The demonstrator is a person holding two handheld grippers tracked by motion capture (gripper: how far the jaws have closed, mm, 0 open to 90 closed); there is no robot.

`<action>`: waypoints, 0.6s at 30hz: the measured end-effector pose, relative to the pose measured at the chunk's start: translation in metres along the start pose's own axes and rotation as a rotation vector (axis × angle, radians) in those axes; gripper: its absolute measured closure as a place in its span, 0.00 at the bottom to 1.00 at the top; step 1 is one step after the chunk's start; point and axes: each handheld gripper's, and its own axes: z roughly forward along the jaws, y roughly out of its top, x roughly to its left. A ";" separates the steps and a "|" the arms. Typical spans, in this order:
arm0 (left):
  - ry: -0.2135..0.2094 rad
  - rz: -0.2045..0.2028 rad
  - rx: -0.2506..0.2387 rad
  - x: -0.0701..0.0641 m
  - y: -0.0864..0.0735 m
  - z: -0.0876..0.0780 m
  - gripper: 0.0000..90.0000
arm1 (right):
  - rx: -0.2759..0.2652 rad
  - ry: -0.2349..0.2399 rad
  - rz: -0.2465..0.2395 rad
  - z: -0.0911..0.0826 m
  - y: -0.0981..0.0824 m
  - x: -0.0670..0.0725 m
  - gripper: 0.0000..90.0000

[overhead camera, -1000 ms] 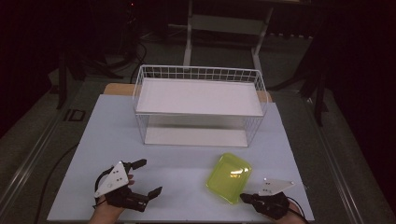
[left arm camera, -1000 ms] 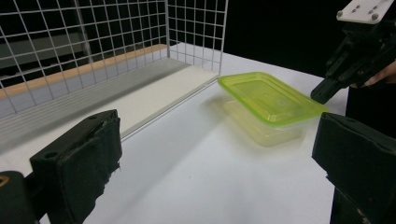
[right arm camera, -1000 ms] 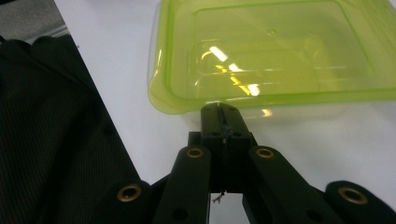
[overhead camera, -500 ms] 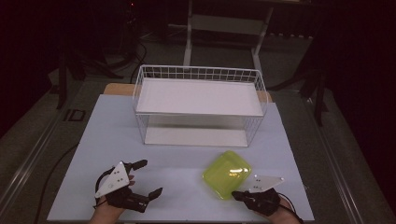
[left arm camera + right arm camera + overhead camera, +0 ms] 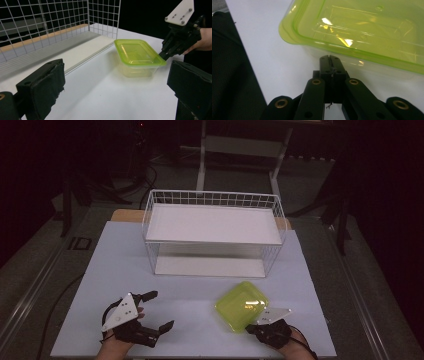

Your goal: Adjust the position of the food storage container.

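The tub (image 5: 242,306), a clear green plastic container without a lid and empty, stands on the table (image 5: 190,270) near its front right, in front of the wire rack (image 5: 212,237) and apart from it. Nothing lies on either shelf of the rack.

The right gripper (image 5: 329,60) has its jaws together with nothing between them; the closed tip sits at the near wall of the tub, just under the rim. Whether it touches the wall cannot be told. In the left gripper view this gripper (image 5: 162,53) meets the tub at its near corner. Judged from this, the work is at an early stage: the tub is being pushed or nudged rather than held, and any placing into the rack is not yet done.

The left gripper (image 5: 160,310) rests at the front left of the table, well apart from the tub, jaws wide apart and empty.

The table is covered in plain white, clean and dry, with a wooden edge showing behind the rack. The room around is dark; stands, cables and a pale frame are dimly visible on the grey floor beyond.
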 end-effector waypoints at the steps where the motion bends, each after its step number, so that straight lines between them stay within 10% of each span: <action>1: 0.001 0.001 -0.001 0.000 0.000 0.000 0.02 | 0.000 0.000 0.000 0.000 0.000 0.000 1.00; 18: 0.000 0.003 -0.001 0.002 0.000 -0.001 0.02 | 0.003 0.003 -0.033 0.014 0.019 0.003 1.00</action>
